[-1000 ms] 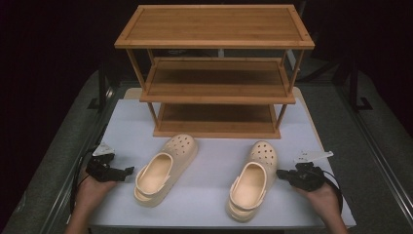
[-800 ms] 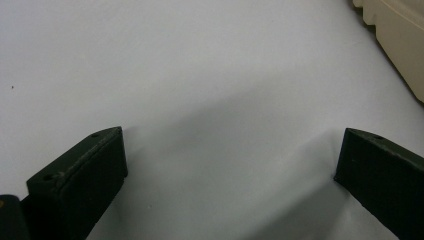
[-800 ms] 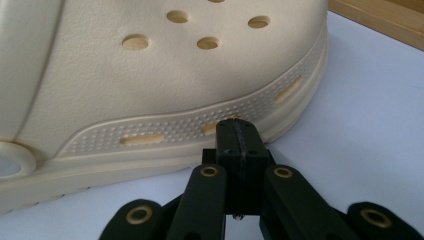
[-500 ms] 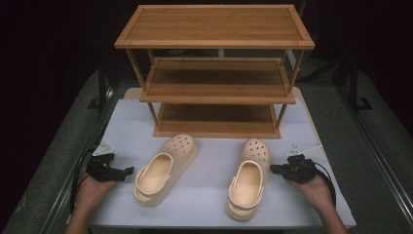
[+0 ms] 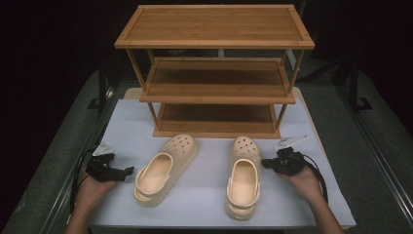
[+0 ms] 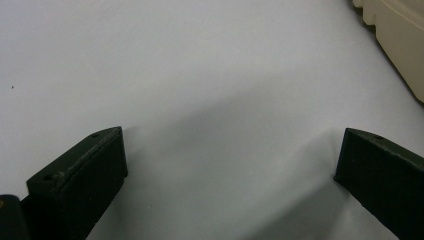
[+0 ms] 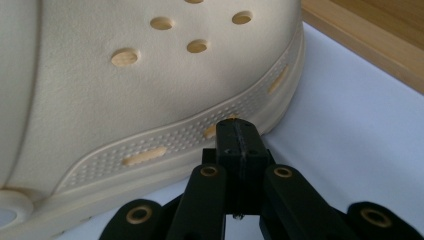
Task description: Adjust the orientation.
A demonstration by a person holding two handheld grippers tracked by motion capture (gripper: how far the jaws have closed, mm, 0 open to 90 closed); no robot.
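Two cream clogs lie on the white table, toes toward the rack. The left clog (image 5: 165, 168) (image 6: 395, 25) is angled; the right clog (image 5: 243, 175) (image 7: 150, 90) points nearly straight. My left gripper (image 5: 127, 171) (image 6: 230, 150) rests left of the left clog, its jaws wide open over bare table. My right gripper (image 5: 265, 163) (image 7: 237, 132) is shut with nothing in it, and its tip is against the right clog's sole near the toe.
A three-tier wooden shoe rack (image 5: 214, 92) stands at the back of the white table (image 5: 204, 195), its shelves bare. Its bottom shelf edge (image 7: 370, 45) lies just beyond the right clog's toe. Dark floor surrounds the table.
My right gripper has slid left up to the right clog, whose toe has swung a little to the left. The left gripper and left clog have stayed put.
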